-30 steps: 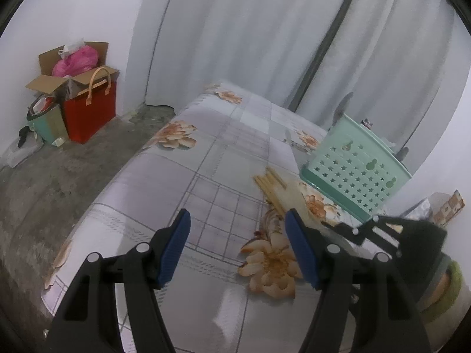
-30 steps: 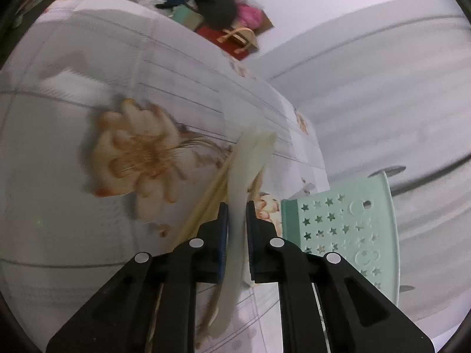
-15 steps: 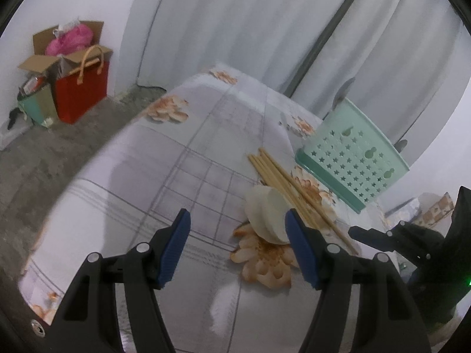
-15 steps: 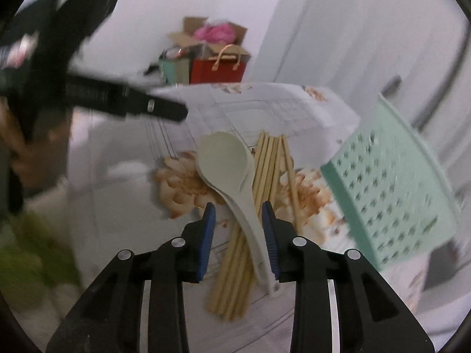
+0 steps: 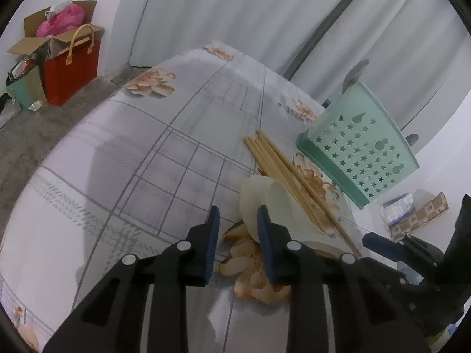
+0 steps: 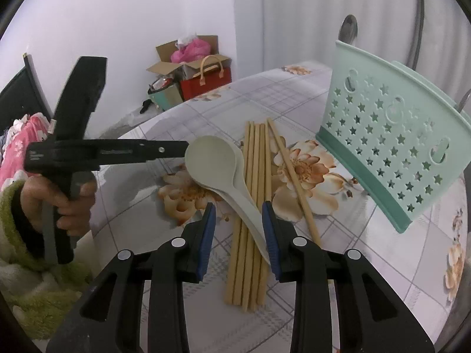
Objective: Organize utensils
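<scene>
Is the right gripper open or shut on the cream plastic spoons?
Open. The right gripper has its blue pads spread, with the spoons' handles lying between them, ungripped.

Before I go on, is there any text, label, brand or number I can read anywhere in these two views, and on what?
None can be read.
Patterned box beside the table: print too blurred to read.
Black left hand-held gripper: faint marks on its arm, too small to read.
Mint-green star-perforated plastic basket: star and gourd cut-outs only, no text.

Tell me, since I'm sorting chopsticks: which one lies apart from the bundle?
The chopstick nearest the mint basket: it lies angled across the flower print, while the others lie parallel, side by side.
</scene>
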### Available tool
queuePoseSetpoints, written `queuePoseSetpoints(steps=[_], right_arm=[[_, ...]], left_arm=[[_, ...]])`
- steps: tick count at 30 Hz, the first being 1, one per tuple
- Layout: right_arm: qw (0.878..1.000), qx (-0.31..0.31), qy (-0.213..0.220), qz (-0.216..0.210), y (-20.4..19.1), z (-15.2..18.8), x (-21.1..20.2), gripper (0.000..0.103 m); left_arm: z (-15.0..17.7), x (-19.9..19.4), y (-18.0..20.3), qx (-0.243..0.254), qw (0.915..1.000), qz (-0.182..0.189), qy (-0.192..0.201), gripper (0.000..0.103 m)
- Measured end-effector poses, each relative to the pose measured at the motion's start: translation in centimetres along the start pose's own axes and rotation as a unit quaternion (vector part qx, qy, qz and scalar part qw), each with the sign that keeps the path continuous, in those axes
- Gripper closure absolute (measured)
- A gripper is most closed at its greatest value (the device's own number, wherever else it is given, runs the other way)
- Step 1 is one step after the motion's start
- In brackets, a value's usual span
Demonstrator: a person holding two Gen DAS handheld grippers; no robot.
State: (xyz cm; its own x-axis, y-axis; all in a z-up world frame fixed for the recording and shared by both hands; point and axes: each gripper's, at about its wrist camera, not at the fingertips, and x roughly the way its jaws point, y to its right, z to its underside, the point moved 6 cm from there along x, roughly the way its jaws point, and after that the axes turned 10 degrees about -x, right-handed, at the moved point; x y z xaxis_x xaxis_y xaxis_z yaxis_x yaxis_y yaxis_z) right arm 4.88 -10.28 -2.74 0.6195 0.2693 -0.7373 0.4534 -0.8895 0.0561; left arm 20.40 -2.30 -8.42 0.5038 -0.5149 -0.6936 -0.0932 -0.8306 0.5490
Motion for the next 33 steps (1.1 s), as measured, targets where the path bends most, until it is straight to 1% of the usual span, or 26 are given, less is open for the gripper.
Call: queuePoseSetpoints(steps=[5,7,9,15,19,20,23,25,28,33], right_arm=[[1.0,0.006,0.005,-0.01,0.2,-0.3,0.1,0.072],[1.0,0.008,0.005,-0.014,0.2,-0.5,0.2,0.072],[1.0,0.009,0.005,-0.015,0.2,-0.6,0.2,0.072],[1.0,0.005,0.006,-0.028,0.0,-1.5,0.4,0.072],[0.999,-0.045,-0.001,-0.019,-0.8,-2.9,0.6,0.072],[0.998,-0.055,-0.002,-0.018,-1.0,-3.1,0.7,0.072],[0.997,-0.079,-0.01,-0.014,-1.5,-3.8,1.5,0.072],[0.996,-0.091,-0.015,-0.017,-2.0,-4.2,2.2,0.072],[0.993,-0.109,-0.02,-0.032,-2.7,-4.8,3.3,0.072],[0.989,-0.139,-0.031,-0.05,-3.4,-6.0,5.2,0.072]], left_arm=[[-0.5,1.0,-0.2,-0.004,1.0,0.001,-0.005,0.089],[-0.6,1.4,-0.1,-0.008,0.9999,0.008,-0.009,0.092],[-0.5,1.8,0.0,-0.012,0.9997,0.017,-0.014,0.099],[-0.2,1.3,0.4,-0.005,0.9995,0.031,-0.011,0.1],[-0.2,0.0,0.5,0.01,0.9996,0.026,0.006,0.1],[-0.2,-0.4,0.5,0.017,0.9996,0.021,0.012,0.1],[-0.3,-1.6,0.4,0.048,0.9982,-0.017,0.032,0.1],[-0.4,-2.2,0.1,0.053,0.9976,-0.022,0.038,0.1],[-0.3,-2.8,-0.4,0.046,0.9981,-0.009,0.039,0.1],[-0.1,-2.5,-1.2,0.035,0.9988,-0.009,0.033,0.1]])
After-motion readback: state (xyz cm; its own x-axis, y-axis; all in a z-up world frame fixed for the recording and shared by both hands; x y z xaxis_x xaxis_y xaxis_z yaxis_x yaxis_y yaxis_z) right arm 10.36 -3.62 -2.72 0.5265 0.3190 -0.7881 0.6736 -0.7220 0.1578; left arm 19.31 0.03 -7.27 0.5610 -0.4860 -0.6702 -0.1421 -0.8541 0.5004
